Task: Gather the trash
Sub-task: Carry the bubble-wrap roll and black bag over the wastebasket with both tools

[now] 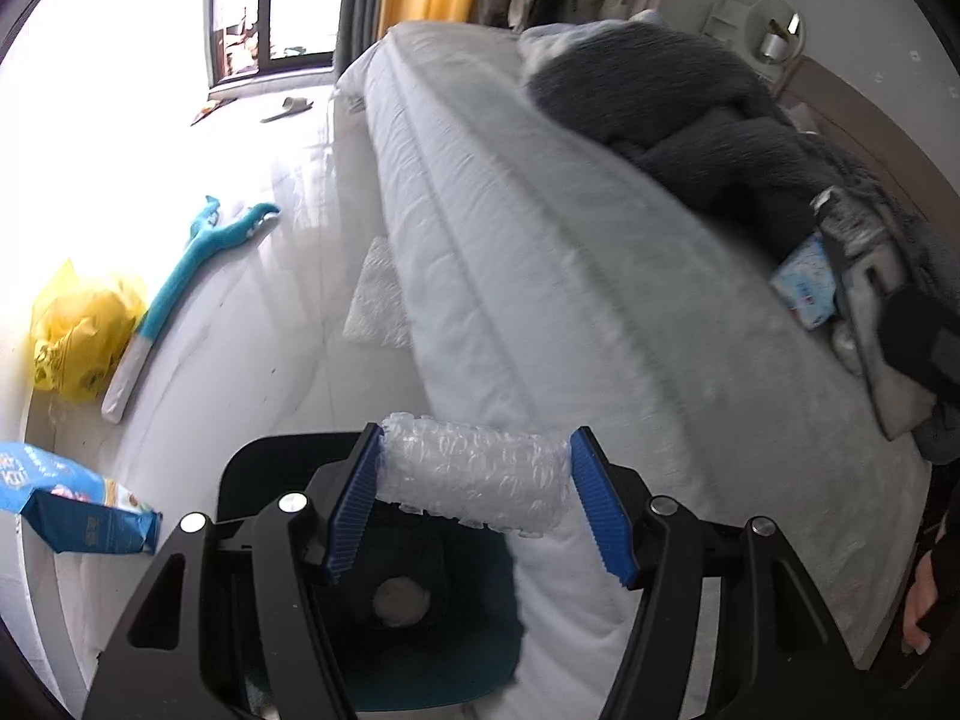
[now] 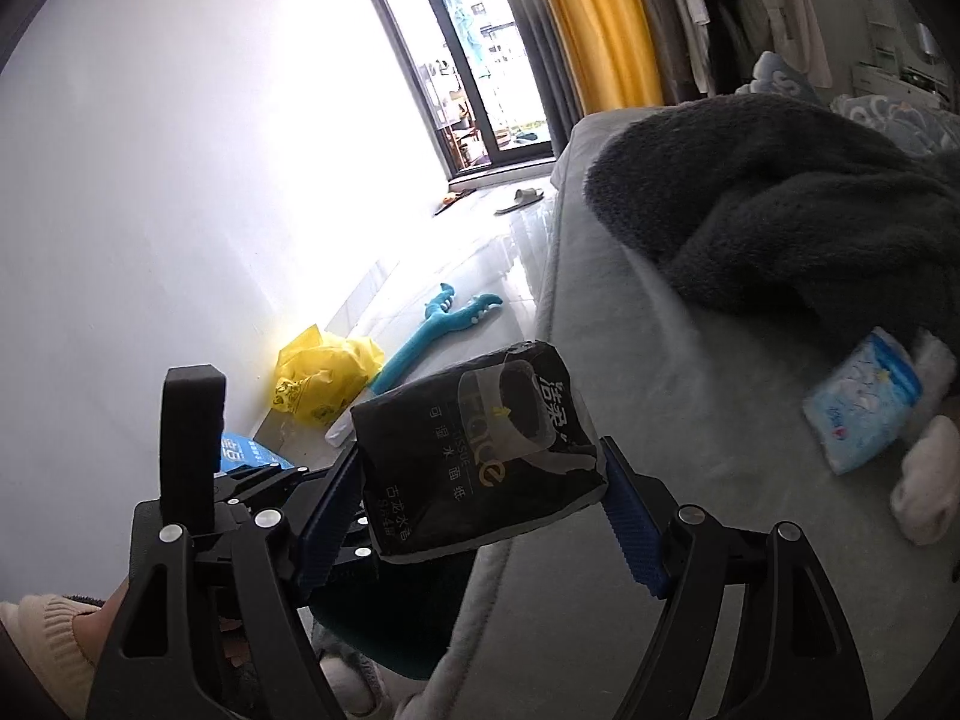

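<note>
over the dark bin [image 1: 480, 630] beside the bed [image 1: 540, 276], left gripper [image 1: 477, 480] fingers pinching a bubble wrap roll [image 1: 474, 477] end to end: light, squashy, likely slipping. right gripper [image 2: 480, 480] clamping a soft black tissue pack [image 2: 480, 450] by its sides. bin interior showing only in the left view.

Black tissue pack [image 2: 480, 450], lower centre of right wrist view: "Face", "TISSUE", plus Chinese print 洁柔 and 可湿水面纸. Blue bag [image 1: 72, 510], lower left of left wrist view: white lettering, unreadable. Yellow bag [image 2: 324, 384]: dark print, unreadable.
</note>
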The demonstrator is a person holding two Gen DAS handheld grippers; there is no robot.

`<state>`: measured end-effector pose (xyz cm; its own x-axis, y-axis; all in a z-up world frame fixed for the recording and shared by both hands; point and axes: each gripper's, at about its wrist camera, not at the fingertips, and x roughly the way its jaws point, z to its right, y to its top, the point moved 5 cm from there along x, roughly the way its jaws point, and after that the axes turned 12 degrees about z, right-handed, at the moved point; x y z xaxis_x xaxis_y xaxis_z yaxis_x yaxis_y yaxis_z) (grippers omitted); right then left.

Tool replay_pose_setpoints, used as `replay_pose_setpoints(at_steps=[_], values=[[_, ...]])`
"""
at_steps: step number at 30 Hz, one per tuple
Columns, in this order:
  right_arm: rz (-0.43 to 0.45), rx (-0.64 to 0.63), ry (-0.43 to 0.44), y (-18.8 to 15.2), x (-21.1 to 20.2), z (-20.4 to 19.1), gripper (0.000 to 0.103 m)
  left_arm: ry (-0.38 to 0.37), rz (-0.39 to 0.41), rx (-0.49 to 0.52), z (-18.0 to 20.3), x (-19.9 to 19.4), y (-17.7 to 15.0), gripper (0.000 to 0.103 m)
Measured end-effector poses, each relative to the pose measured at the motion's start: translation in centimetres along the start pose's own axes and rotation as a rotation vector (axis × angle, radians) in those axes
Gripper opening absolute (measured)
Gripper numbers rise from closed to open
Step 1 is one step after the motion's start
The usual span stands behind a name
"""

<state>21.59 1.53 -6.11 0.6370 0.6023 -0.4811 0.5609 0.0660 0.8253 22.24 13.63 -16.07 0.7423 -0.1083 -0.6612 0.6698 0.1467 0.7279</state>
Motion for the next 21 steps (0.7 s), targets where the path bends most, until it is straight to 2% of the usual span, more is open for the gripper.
replay_pose_setpoints(at_steps=[8,14,21], values=[[-0.058,-0.020,0.035,-1.1,3.9,-3.4,0.077,0.065,-0.128,-0.001,-5.4,0.9,-3.2,0.066],[-0.099,-0.027,0.057,-2.3,6.7,-5.9,0.077,0.070,-0.240,0.004,-8.1,1.9,-6.0,0.066],[-0.150,-0.045,0.060,-3.8,9.2,-7.8,0.077,0.085,-0.287,0.003,-11.1,1.7,-7.1,0.067]])
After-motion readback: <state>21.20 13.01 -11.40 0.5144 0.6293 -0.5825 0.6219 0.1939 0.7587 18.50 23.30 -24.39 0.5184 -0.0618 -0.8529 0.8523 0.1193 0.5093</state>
